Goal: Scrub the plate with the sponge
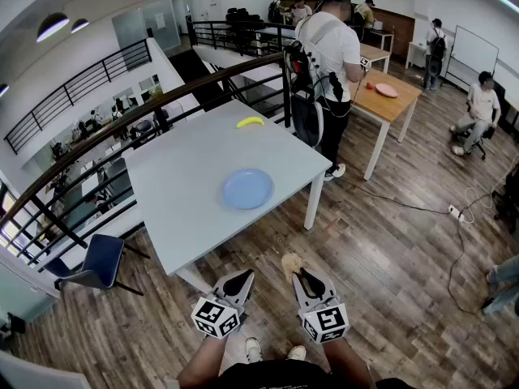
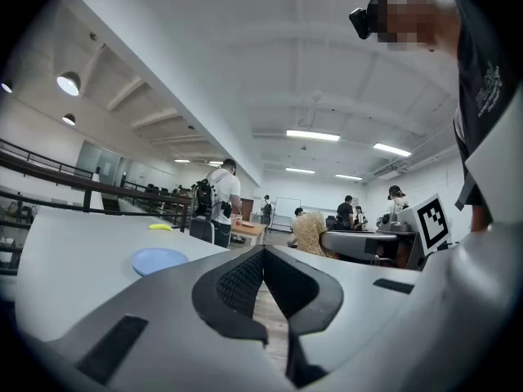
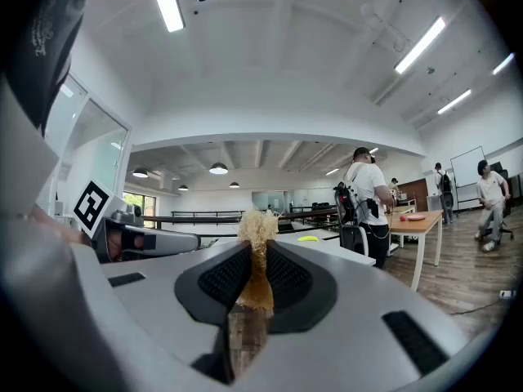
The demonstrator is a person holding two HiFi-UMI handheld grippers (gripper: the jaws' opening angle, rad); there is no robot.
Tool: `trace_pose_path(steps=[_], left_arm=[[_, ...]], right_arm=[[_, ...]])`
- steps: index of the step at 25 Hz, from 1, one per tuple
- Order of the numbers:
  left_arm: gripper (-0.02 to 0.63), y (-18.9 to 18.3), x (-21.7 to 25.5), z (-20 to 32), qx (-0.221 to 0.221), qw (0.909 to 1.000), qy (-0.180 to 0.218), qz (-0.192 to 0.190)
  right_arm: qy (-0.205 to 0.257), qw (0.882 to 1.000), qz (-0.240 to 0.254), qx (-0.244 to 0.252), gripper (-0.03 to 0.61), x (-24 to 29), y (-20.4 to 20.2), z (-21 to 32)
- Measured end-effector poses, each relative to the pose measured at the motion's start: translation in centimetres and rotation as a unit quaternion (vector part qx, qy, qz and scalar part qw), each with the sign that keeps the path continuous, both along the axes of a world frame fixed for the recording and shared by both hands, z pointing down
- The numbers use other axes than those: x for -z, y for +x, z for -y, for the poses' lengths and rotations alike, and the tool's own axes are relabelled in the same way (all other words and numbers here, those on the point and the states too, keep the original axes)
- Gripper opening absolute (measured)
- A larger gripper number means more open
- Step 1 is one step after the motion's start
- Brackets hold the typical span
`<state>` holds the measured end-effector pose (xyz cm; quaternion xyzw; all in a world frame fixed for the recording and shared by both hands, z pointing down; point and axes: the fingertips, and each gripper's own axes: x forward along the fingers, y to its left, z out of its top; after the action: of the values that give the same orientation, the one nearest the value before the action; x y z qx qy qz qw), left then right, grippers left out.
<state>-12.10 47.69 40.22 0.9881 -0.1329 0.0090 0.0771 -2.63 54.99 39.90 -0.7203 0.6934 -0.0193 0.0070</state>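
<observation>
A round blue plate [image 1: 247, 188] lies on the pale grey table [image 1: 186, 209], towards its near right side; the left gripper view shows the plate [image 2: 159, 260] far off to the left. My right gripper [image 1: 302, 275] is shut on a tan, fibrous sponge [image 1: 290, 262], whose tuft sticks up past the jaws [image 3: 258, 229]. My left gripper [image 1: 240, 280] is shut with nothing in it. Both grippers hang over the wooden floor, short of the table's near corner and well away from the plate. From the left gripper's side, the sponge [image 2: 309, 233] shows to the right.
A yellow banana [image 1: 250, 121] lies near the table's far edge. A person with a backpack [image 1: 328, 63] stands beyond the table beside a wooden table [image 1: 388, 96]. A blue chair [image 1: 99, 262] sits left, below a dark railing [image 1: 162, 104]. Cables [image 1: 422, 205] cross the floor.
</observation>
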Motion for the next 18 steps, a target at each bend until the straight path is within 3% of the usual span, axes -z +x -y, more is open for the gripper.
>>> trace_pose_path(steps=[18], left_arm=[[0.014, -5.4, 1.7, 4.5, 0.001, 0.9999, 0.001, -0.015]], right_arm=[[-0.002, 1.000, -0.018, 0.003, 0.066, 1.7, -6.7, 4.3]])
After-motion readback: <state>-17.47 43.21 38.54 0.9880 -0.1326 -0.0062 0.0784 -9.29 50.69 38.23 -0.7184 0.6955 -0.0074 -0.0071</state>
